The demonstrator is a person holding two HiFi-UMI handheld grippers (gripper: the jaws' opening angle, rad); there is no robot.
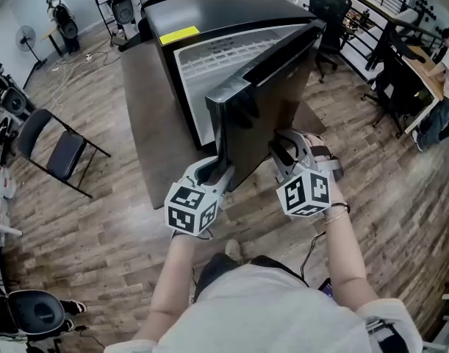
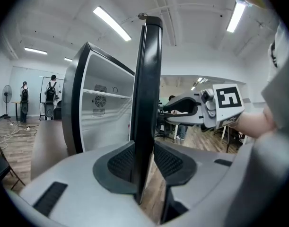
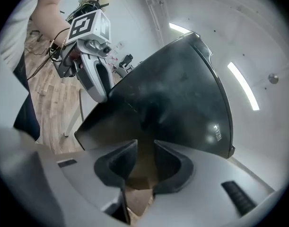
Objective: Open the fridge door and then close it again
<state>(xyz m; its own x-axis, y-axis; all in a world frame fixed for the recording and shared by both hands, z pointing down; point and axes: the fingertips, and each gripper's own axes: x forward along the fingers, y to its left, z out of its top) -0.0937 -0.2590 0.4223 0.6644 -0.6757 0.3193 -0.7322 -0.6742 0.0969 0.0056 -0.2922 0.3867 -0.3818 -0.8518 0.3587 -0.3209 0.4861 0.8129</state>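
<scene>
standing on a grey mat [image 1: 147, 123] over the wooden floor [image 1: 114, 226], the dark fridge [image 1: 209, 9] fills the middle of the scene, its white inside showing. the fridge door [image 1: 264, 101] hangs open, swung toward the near side, edge-on to the person. the left tool [image 2: 145, 162] pinches the door's free edge, one pad on each face. the right tool [image 3: 140, 161] sits just right of it at the door's outer face, jaws slightly spread, nothing pinched between them.

The left gripper [image 2: 144, 162] is clamping a glossy black fridge door [image 2: 147, 79] between its jaws (the right gripper [image 3: 140, 162] is holding its own slightly apart).
</scene>
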